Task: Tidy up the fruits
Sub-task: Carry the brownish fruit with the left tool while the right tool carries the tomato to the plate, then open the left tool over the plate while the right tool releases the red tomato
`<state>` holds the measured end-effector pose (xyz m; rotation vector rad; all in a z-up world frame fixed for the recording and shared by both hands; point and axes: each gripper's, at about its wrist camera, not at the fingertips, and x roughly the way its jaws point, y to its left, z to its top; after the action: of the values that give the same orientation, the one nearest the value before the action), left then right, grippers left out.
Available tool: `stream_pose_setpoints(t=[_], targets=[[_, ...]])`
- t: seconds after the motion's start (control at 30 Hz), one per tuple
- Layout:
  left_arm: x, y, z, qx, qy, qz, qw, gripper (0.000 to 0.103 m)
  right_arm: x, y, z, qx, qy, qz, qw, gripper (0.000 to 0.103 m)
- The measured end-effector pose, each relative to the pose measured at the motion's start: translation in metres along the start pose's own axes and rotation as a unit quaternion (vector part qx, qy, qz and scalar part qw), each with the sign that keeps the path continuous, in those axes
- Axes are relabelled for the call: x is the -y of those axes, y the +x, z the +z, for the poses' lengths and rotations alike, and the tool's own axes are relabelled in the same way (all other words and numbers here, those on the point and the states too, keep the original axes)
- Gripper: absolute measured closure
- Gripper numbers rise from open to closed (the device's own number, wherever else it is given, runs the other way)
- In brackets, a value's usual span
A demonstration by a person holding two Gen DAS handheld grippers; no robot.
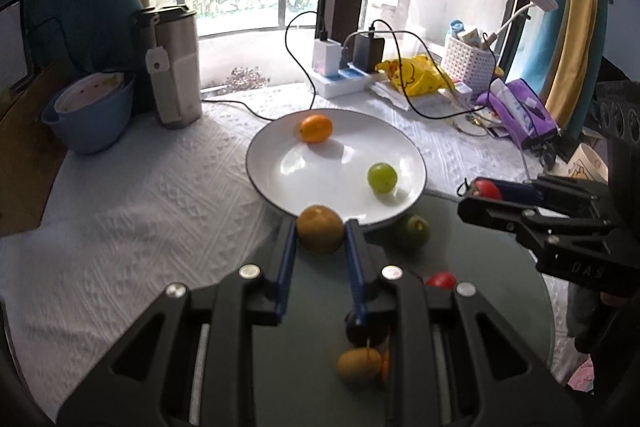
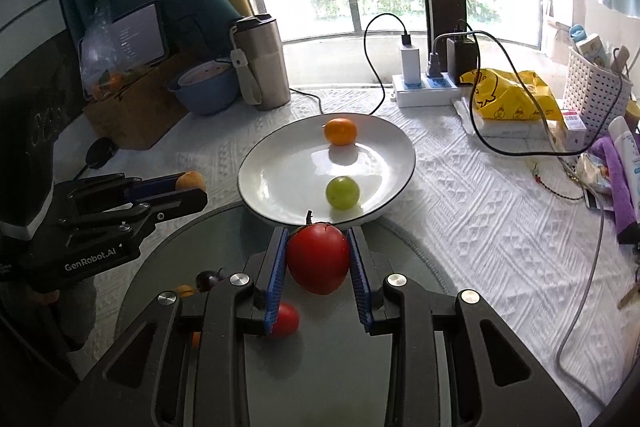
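My left gripper is shut on a brownish-orange fruit, held just in front of the white plate's near rim. My right gripper is shut on a red tomato, also just short of the white plate. On the plate lie an orange and a green grape. Below the grippers, a dark round tray holds a green fruit, a small tomato, a dark grape and a brown fruit.
A steel tumbler and a blue bowl stand at the back left. A power strip with cables, a yellow bag, a white basket and purple cloth crowd the back right. White textured cloth covers the table.
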<state>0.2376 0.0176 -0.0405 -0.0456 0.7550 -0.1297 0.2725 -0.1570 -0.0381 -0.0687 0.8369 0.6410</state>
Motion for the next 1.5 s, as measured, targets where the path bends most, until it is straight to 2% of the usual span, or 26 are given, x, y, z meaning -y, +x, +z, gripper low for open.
stream_pose_setpoints(t=[0.5,0.97,1.3,1.5], targets=[[-0.002,0.045,0.026,0.000,0.016,-0.004,0.9999,0.078,0.025,0.035,0.021,-0.008,0.005,-0.011,1.000,0.071],[-0.020,0.079,0.038,-0.015,-0.007,-0.003,0.9999,0.078,0.037,0.073,0.036,-0.017,0.010,-0.022,1.000,0.071],[-0.024,0.084,0.038,-0.022,-0.016,-0.004,0.9996,0.076,0.042,0.069,0.040,-0.005,0.024,-0.040,0.999,0.070],[-0.022,0.070,0.041,-0.008,-0.017,0.000,0.9998,0.072,0.039,0.055,0.040,0.008,0.025,-0.043,0.999,0.070]])
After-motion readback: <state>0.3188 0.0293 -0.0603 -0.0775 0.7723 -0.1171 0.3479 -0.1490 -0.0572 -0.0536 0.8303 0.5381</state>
